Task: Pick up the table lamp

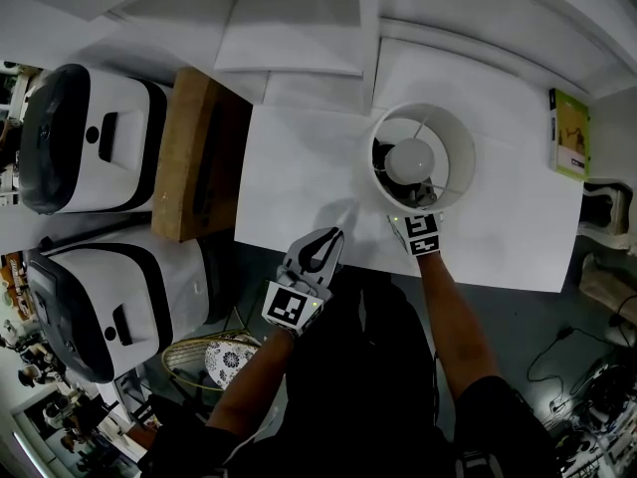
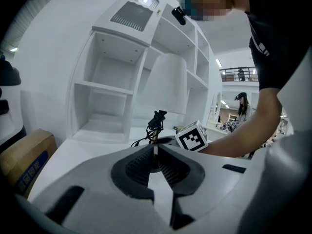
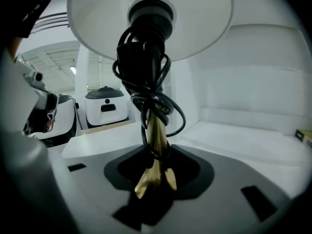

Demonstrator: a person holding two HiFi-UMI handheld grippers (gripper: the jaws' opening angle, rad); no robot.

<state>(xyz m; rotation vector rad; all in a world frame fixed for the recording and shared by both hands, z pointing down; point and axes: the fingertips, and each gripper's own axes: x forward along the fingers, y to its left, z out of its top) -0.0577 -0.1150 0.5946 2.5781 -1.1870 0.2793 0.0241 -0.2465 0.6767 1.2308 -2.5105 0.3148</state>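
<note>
White table (image 1: 299,177), table lamp (image 3: 148,57) stem between closing jaws of right claw (image 3: 156,179)

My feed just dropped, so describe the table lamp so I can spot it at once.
On the white tabletop, right of the brown cardboard box, stands the table lamp: a round white shade open on top, bulb inside. Only it has a brass stem wrapped in black cord.

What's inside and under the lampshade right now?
Inside, a bulb. Below it, a black socket on a brass stem with black cord coiled around it. From above, the shade and bulb hide the stem.
</note>
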